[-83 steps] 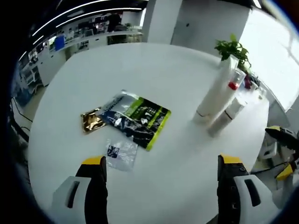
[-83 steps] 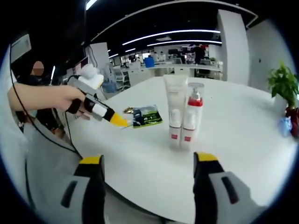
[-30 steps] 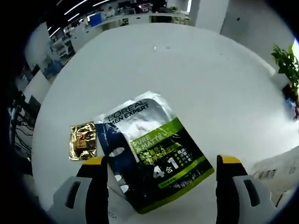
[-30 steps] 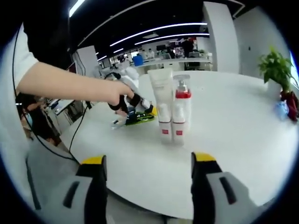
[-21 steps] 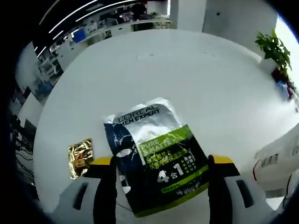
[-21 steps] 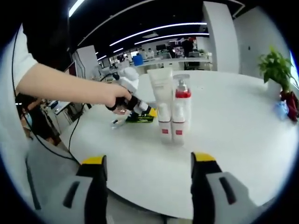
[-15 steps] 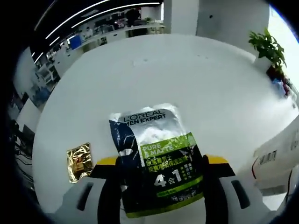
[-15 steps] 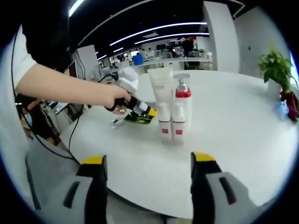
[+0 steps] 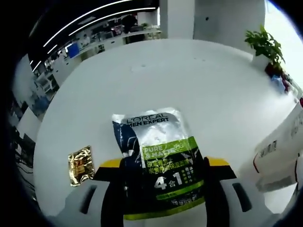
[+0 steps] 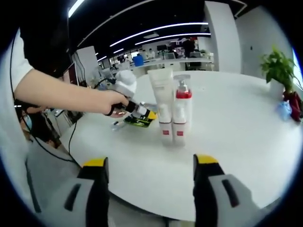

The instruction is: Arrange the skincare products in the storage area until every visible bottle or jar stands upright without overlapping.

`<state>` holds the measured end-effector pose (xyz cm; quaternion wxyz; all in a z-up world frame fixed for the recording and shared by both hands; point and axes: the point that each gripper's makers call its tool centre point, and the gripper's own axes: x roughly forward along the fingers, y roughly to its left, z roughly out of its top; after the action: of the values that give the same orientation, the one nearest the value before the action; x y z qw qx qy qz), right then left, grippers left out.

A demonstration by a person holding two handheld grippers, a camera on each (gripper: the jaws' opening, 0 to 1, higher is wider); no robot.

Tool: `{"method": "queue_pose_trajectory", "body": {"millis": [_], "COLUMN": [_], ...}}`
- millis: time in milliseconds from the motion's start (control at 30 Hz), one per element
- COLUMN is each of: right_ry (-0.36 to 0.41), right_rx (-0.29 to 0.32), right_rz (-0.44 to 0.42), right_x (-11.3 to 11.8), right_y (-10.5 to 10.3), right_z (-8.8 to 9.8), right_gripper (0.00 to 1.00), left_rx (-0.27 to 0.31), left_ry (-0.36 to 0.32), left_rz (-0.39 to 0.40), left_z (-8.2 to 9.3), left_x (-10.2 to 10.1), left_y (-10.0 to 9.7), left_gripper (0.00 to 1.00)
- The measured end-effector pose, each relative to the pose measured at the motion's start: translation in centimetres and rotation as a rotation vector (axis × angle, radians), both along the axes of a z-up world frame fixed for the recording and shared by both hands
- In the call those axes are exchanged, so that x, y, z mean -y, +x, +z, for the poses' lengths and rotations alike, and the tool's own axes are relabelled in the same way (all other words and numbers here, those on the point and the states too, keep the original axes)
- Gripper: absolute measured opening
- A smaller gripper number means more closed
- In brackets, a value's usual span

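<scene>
A silver, blue and green face-mask sachet point(image 9: 158, 158) lies flat on the round white table point(image 9: 189, 71). My left gripper point(image 9: 164, 163) is open, its yellow-tipped jaws low on either side of the sachet, close to its edges. In the right gripper view a white tube point(image 10: 160, 106) and a white pump bottle with a red collar point(image 10: 180, 111) stand upright side by side, touching. The left gripper point(image 10: 137, 112) hovers over the sachet point(image 10: 136, 122) just left of them. My right gripper point(image 10: 150, 164) is open at the table's near edge, holding nothing.
A small gold sachet point(image 9: 80, 164) lies left of the big one. The white tube point(image 9: 279, 144) comes in at the right edge of the left gripper view. A potted plant point(image 10: 279, 68) stands at the far right. A person's arm point(image 10: 61, 97) reaches over the table point(image 10: 246, 142).
My left gripper has come down over the big sachet and its jaws have narrowed around it. The right gripper, the tube and the pump bottle have stayed put.
</scene>
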<state>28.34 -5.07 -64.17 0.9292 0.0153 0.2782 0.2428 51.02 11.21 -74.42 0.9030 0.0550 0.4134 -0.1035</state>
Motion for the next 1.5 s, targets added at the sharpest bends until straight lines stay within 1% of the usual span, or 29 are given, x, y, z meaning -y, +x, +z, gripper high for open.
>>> {"method": "queue_pose_trajectory", "body": {"millis": [100, 167, 200, 233, 267, 300, 333, 367, 400, 433, 467, 567, 600, 633, 700, 733, 767, 800, 833, 867, 967, 1067, 1100, 1233, 1300, 1333, 1400, 1433, 1500], "right_ry": [0.000, 0.000, -0.002, -0.003, -0.004, -0.006, -0.006, -0.007, -0.007, -0.006, -0.006, -0.007, -0.008, -0.009, -0.010, -0.009, -0.008, -0.007, -0.008, -0.010, -0.016, -0.013, -0.011, -0.007, -0.007, -0.007, -0.006, -0.006, -0.009], "right_rx": [0.001, 0.001, 0.001, 0.001, 0.002, 0.002, 0.002, 0.003, 0.004, 0.004, 0.004, 0.005, 0.005, 0.005, 0.004, 0.004, 0.004, 0.004, 0.003, 0.002, 0.002, 0.001, 0.001, 0.003, 0.003, 0.004, 0.003, 0.003, 0.002], "right_rz": [-0.002, -0.002, -0.001, 0.000, 0.001, 0.003, 0.004, 0.004, 0.003, 0.000, -0.001, -0.001, 0.000, 0.002, 0.002, -0.001, -0.003, -0.005, -0.004, -0.003, 0.000, -0.007, -0.010, -0.021, -0.023, -0.024, -0.026, -0.026, -0.024], "right_x": [0.0, 0.0, 0.0, 0.0, 0.0, 0.0, 0.0, 0.0, 0.0, 0.0, 0.0, 0.0, 0.0, 0.0, 0.0, 0.0, 0.1, 0.1, 0.1, 0.1, 0.1, 0.2, 0.3, 0.4, 0.5, 0.5, 0.5, 0.5, 0.5], "right_y": [0.0, 0.0, 0.0, 0.0, 0.0, 0.0, 0.0, 0.0, 0.0, 0.0, 0.0, 0.0, 0.0, 0.0, 0.0, 0.0, 0.0, 0.0, 0.0, 0.0, 0.0, 0.1, 0.1, 0.2, 0.2, 0.2, 0.2, 0.2, 0.2], "right_z": [0.0, 0.0, 0.0, 0.0, 0.0, 0.0, 0.0, 0.0, 0.0, 0.0, 0.0, 0.0, 0.0, 0.0, 0.0, 0.0, 0.0, 0.0, 0.0, -0.1, -0.1, -0.1, -0.1, -0.1, -0.1, -0.1, -0.1, -0.1, -0.1], "right_gripper": [0.73, 0.73, 0.73, 0.73, 0.73, 0.73, 0.73, 0.73, 0.73, 0.73, 0.73, 0.73, 0.73, 0.73, 0.72, 0.72, 0.72, 0.72, 0.72, 0.72, 0.72, 0.72, 0.72, 0.72, 0.72, 0.72, 0.72, 0.72, 0.71], "left_rx": [0.009, 0.025, 0.043, 0.060, 0.014, -0.036, -0.031, -0.002, 0.015, 0.023, 0.009, 0.004, 0.010, 0.027, 0.110, 0.146, 0.162, 0.183, 0.190, 0.187, 0.163, 0.132, 0.125, 0.100, 0.081, 0.095, 0.120, 0.131, 0.133], "left_ry": [-0.005, -0.018, -0.021, 0.003, -0.099, -0.089, 0.000, -0.019, -0.045, -0.076, -0.055, -0.032, 0.003, 0.005, -0.029, -0.012, 0.018, 0.064, 0.080, 0.084, 0.086, 0.081, 0.097, 0.102, 0.118, 0.102, 0.091, 0.056, -0.025], "left_rz": [0.001, 0.003, 0.005, -0.021, -0.095, -0.102, -0.033, -0.090, -0.046, -0.033, -0.043, -0.085, -0.083, -0.078, -0.095, -0.127, -0.156, -0.194, -0.213, -0.230, -0.231, -0.250, -0.257, -0.260, -0.261, -0.257, -0.260, -0.250, -0.191], "left_z": [0.2, 0.7, 1.0, 1.5, 1.1, 0.2, -0.4, -0.5, -0.4, -0.3, -0.4, -0.5, -0.4, -0.1, 1.2, 2.1, 2.4, 2.8, 2.8, 2.8, 2.3, 1.5, 1.3, 0.6, 0.2, 0.3, 0.4, 0.5, 0.5], "left_x": [0.0, 0.0, 0.0, -0.3, 1.9, 2.0, 0.4, 1.1, 0.9, 1.0, 0.7, 0.6, -0.1, -0.3, -0.1, -0.2, -0.5, -0.8, -1.0, -1.0, -1.7, -1.8, -2.0, -2.3, -2.5, -2.5, -2.5, -2.2, -2.5], "left_y": [0.0, 0.0, 0.2, 0.3, -0.4, -1.1, -1.0, -0.9, -0.9, -0.8, -0.9, -0.9, -0.8, -0.7, 0.0, 0.0, 0.1, 0.1, 0.2, 0.2, 0.3, 0.1, 0.1, 0.1, -0.2, -0.1, 0.1, 0.2, 0.3], "left_gripper": [0.61, 0.57, 0.47, 0.32, 0.00, 0.09, 0.11, 0.00, 0.00, 0.00, 0.00, 0.00, 0.00, 0.00, 0.00, 0.00, 0.03, 0.05, 0.07, 0.09, 0.10, 0.11, 0.11, 0.08, 0.05, 0.02, 0.00, 0.00, 0.00]}}
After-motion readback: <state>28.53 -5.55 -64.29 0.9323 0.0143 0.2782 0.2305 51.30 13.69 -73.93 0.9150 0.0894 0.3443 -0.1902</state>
